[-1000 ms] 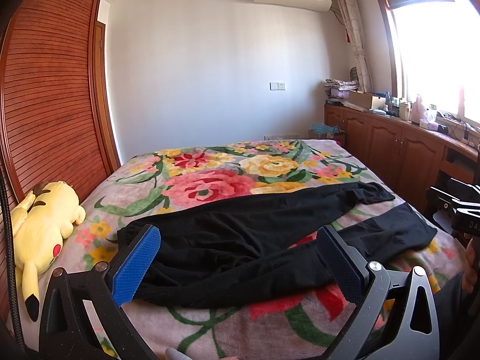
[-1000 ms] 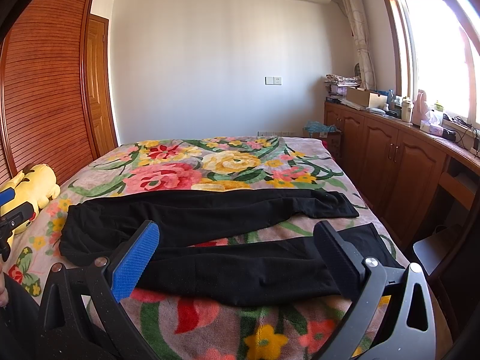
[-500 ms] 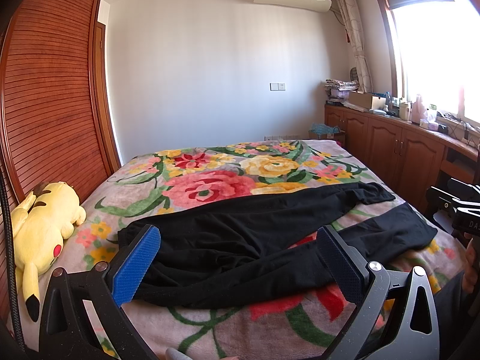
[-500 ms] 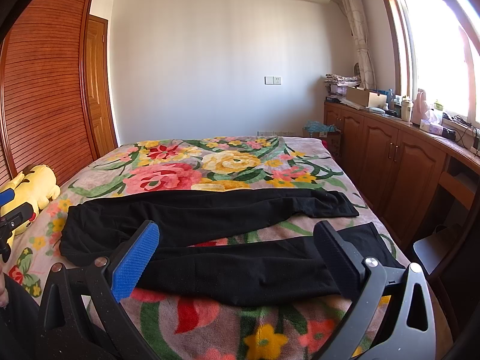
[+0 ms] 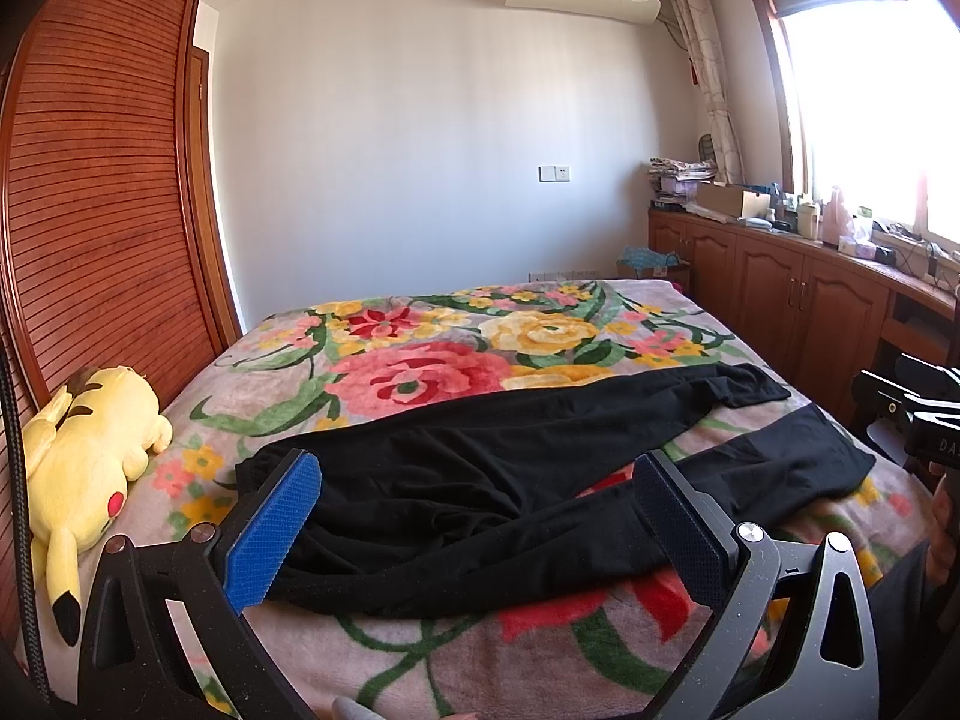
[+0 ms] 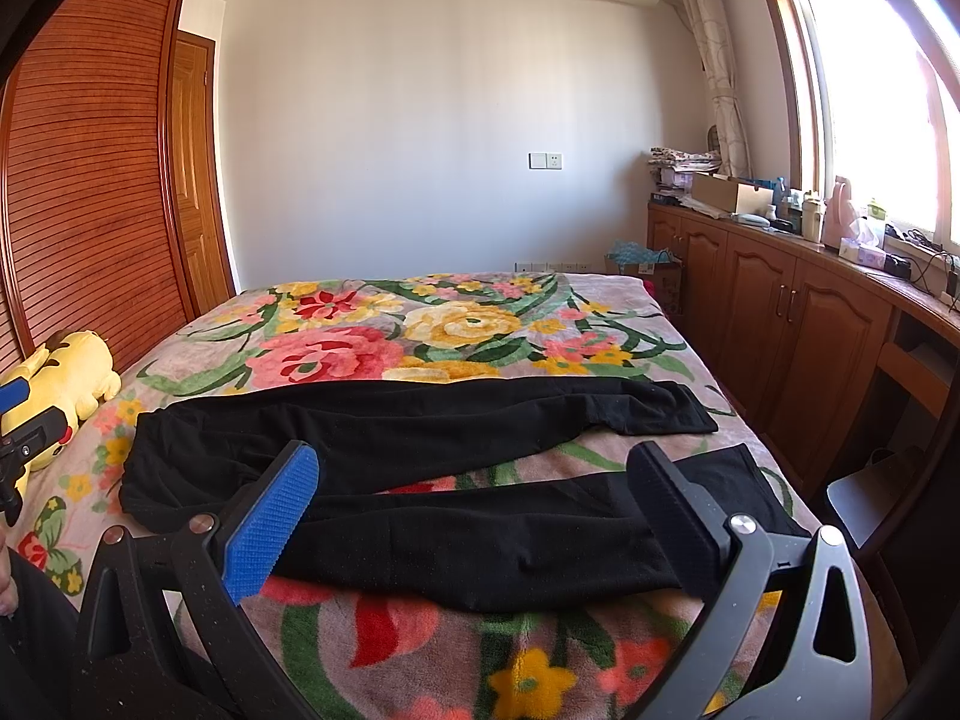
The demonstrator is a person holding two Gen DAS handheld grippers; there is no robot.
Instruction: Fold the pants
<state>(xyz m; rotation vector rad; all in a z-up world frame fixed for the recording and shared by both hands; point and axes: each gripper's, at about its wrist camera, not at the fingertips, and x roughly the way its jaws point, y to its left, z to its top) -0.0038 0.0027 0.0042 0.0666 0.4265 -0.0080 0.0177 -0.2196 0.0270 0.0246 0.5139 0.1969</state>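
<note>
Black pants [image 5: 480, 480] [image 6: 420, 444] lie spread flat across the near half of a bed with a floral blanket [image 5: 432, 354] [image 6: 372, 336]. The waist is at the left and the two legs run apart to the right. My left gripper [image 5: 474, 504] hovers open over the waist end, with nothing between its fingers. My right gripper [image 6: 474, 498] hangs open above the near leg, holding nothing. The right gripper's body also shows at the right edge of the left wrist view [image 5: 918, 414].
A yellow plush toy [image 5: 84, 468] [image 6: 66, 378] lies at the bed's left edge by the slatted wooden wardrobe [image 5: 90, 210]. Wooden cabinets [image 6: 780, 324] with clutter on top run along the right under the window. A dark chair [image 6: 864, 498] stands near the bed's right corner.
</note>
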